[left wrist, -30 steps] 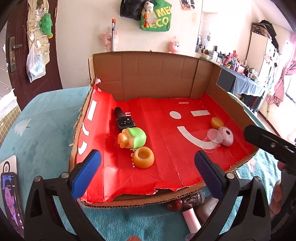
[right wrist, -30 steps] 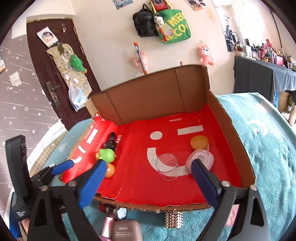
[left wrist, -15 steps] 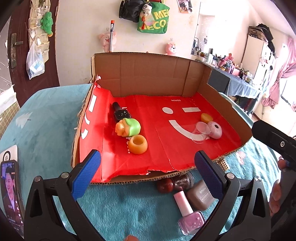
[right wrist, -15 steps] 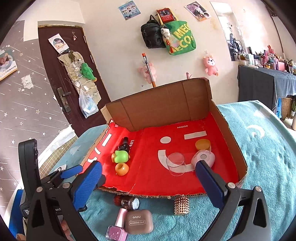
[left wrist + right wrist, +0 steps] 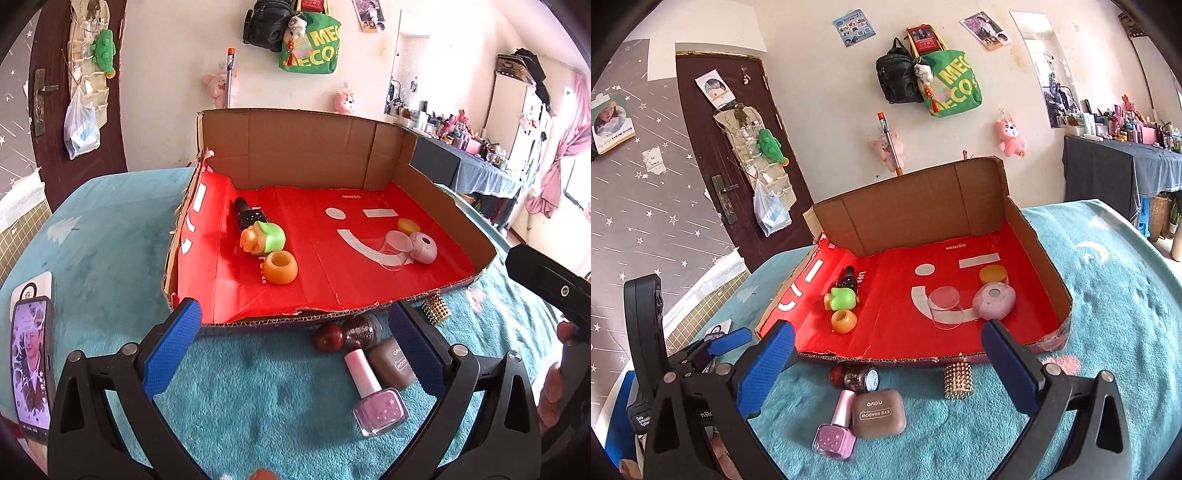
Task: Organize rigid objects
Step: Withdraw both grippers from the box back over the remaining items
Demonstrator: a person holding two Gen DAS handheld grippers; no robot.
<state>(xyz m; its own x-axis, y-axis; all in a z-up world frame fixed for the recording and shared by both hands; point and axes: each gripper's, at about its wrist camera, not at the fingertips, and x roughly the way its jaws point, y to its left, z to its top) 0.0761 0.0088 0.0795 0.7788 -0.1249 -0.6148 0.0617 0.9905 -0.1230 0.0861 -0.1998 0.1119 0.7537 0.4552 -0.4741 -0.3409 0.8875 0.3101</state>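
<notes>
A cardboard box with a red floor holds a green pig toy, an orange ring, a black watch, a clear cup, a pink round case and a yellow lid. In front of the box lie a pink nail polish bottle, a brown eye shadow case, a dark red bottle and a studded gold cylinder. My left gripper and right gripper both stand open and empty over the blanket.
A teal blanket covers the surface. A phone lies at the left. The other gripper's body and a hand show at the right edge. A door, hung bags and a cluttered table stand behind.
Both grippers have drawn back from the box, bringing the bottles, eye shadow case and studded cylinder in front of it into view. The right jaws widened slightly.
</notes>
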